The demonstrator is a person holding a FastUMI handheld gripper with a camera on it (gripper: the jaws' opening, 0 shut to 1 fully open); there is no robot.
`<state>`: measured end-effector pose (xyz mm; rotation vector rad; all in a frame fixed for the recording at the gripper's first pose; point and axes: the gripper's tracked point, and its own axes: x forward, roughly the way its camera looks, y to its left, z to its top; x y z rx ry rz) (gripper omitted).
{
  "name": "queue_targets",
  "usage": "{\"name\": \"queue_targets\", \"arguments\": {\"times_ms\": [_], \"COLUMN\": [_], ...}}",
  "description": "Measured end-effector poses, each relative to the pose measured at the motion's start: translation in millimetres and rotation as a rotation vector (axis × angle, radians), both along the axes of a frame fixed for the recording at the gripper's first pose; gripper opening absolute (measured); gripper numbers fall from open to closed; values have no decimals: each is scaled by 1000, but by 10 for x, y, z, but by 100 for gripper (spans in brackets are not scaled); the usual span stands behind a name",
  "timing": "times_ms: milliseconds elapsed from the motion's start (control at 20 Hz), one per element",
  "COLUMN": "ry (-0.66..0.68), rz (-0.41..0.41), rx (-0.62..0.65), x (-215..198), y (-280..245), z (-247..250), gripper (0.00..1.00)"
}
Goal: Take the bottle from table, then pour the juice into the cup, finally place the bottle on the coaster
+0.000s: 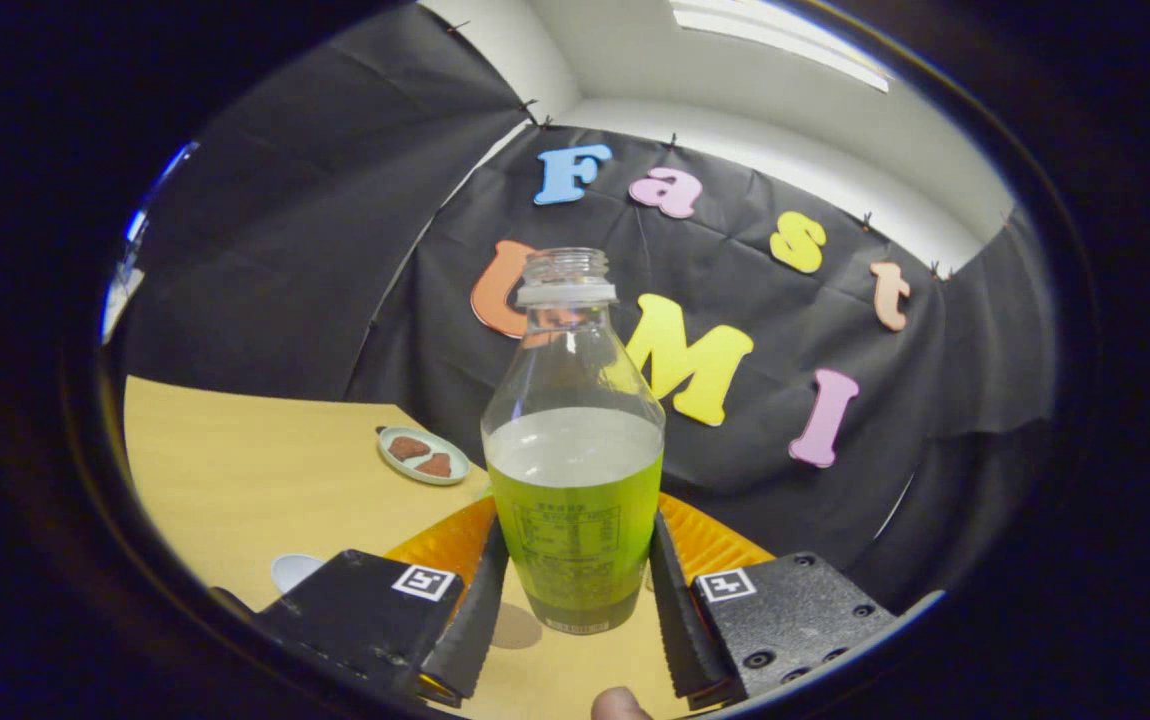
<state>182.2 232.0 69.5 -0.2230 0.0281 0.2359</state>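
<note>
Gripper clamped on the open juice bottle, lifted off the table

The gripper (pixel 575 590) presses both fingers against the bottle's (pixel 575 490) lower sides; its shadow on the table (pixel 265 470) suggests it is raised. With no cap on, a sudden tilt could spill juice early. A small plate (pixel 423 455) sits left of centre; what may be the cup's (pixel 293 570) rim peeks out lower left.

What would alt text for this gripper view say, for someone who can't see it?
An uncapped clear bottle, about half full of green juice, is clamped upright between the gripper's two fingers above a wooden table. Farther back on the table sits a small plate with two brown pieces, and a pale cup rim shows beside one finger.
</note>
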Motion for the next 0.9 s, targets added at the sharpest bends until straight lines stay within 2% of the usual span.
{"name": "queue_targets", "arguments": {"times_ms": [150,350,900], "ry": [92,132,224], "rz": [39,49,-17], "rx": [169,234,259], "x": [134,382,1121], "y": [64,134,65], "z": [-214,-393,-1054], "gripper": [73,73,74]}}
